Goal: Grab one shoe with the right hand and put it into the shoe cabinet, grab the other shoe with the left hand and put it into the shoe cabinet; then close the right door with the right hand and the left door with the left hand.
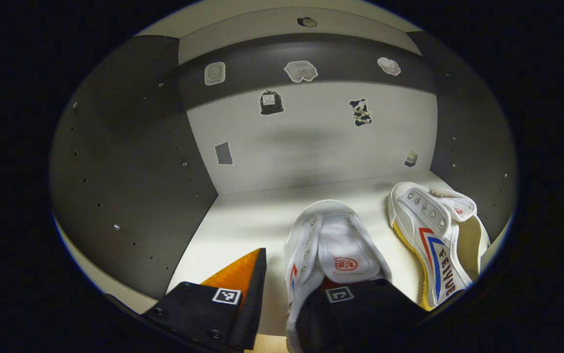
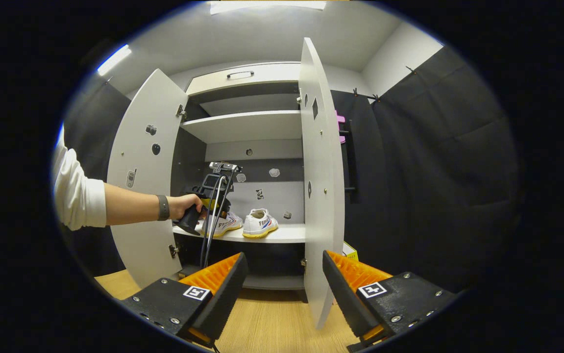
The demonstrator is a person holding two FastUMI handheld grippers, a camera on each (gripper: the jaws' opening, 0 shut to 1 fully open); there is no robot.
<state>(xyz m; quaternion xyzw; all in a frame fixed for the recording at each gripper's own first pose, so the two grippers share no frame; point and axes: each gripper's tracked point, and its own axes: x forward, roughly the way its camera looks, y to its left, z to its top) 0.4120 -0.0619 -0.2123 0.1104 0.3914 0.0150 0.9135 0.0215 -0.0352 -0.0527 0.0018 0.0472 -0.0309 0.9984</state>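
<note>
Two shoes (image 2: 242,223) on the cabinet shelf (image 2: 286,234), left gripper (image 1: 286,294) straddling one.

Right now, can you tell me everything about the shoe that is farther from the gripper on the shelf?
The far shoe is a white canvas sneaker with metal eyelets, no visible laces, red and blue stripes on its side and a yellowish sole edge. It rests on the pale cabinet shelf, near the dark right wall, tilted with its opening showing. It lies beside the other shoe, apart from it. From the right gripper view it sits upright-looking on the same shelf.
</note>
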